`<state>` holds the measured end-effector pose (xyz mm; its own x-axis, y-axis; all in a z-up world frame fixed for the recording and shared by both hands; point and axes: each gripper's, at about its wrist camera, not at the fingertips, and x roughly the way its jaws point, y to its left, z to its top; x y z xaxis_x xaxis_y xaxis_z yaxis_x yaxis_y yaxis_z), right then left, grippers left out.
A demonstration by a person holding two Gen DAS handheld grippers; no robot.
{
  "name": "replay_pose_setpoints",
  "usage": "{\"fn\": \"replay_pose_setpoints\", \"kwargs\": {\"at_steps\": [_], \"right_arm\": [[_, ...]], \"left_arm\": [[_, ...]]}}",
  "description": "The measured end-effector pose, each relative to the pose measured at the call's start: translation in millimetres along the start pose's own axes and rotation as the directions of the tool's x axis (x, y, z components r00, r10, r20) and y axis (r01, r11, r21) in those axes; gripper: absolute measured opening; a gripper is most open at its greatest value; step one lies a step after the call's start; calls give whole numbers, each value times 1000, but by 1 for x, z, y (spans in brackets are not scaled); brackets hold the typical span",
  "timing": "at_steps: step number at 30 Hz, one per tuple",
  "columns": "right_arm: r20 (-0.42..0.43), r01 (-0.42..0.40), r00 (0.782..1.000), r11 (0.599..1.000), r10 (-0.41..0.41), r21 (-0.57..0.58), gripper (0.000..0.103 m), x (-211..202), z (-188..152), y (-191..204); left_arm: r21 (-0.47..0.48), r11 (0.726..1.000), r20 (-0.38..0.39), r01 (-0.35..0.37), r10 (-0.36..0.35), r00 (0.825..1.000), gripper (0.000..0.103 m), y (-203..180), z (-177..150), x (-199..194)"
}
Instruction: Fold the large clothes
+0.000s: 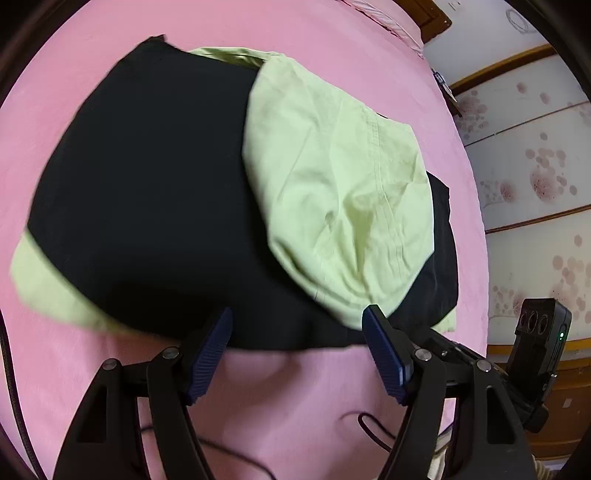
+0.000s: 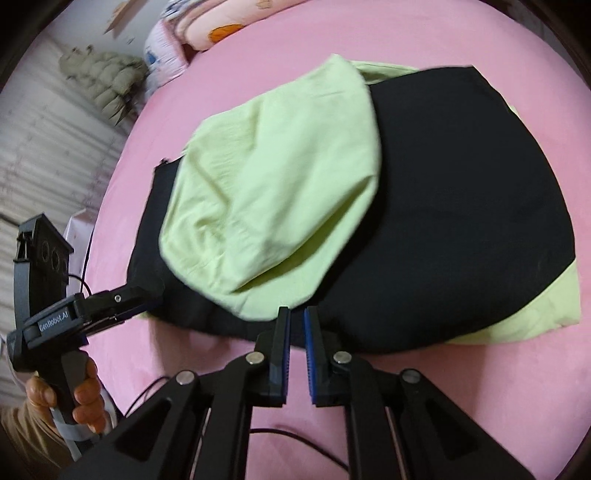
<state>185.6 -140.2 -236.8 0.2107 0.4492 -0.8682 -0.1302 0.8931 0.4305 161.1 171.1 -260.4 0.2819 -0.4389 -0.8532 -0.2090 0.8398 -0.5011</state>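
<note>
A large black-and-light-green garment (image 1: 155, 192) lies spread flat on the pink bed sheet (image 1: 295, 33). A light green panel (image 1: 340, 206) is folded over onto the black body, wrinkled and seamed. More green cloth (image 1: 48, 284) pokes out from under the black at the corner.

Pink bedsheet (image 1: 280, 387), patterned quilt (image 2: 207, 26).

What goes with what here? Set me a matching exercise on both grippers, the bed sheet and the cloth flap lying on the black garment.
1. left gripper
2. right gripper
3. bed sheet
4. flap on the black garment

A. pink
B. fingers wide apart
C. light green
D. fingers close together

Pairs: 1-B, 2-D, 3-A, 4-C
</note>
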Motion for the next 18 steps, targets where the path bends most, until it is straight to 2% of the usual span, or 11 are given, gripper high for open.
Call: {"fn": "replay_pose_setpoints", "kwargs": {"at_steps": [3,7,9,13,15,18], "right_arm": [[-48,-7,999,1000,6,-20,7,1,-14,12],[-168,-45,985,998,39,-32,7,4,-47,23],[-230,-82,971,996,71,-39,7,4,-63,33],[-366,-166,920,985,139,-41,7,7,-86,53],[-362,-166,924,982,124,-87,7,3,-87,62],[-282,-137,955,977,88,-160,7,-4,-71,74]], "left_arm": [[-42,999,-31,1,-2,1000,72,5,-16,-9],[-51,999,-86,-14,10,996,72,19,-39,-21],[-49,999,-119,-16,10,993,72,19,-51,-23],[-72,997,-193,-4,-10,981,72,31,-69,-36],[-81,997,-176,-6,-8,984,72,35,-70,-40],[-142,990,-118,-3,-13,993,72,52,-61,-39]]}}
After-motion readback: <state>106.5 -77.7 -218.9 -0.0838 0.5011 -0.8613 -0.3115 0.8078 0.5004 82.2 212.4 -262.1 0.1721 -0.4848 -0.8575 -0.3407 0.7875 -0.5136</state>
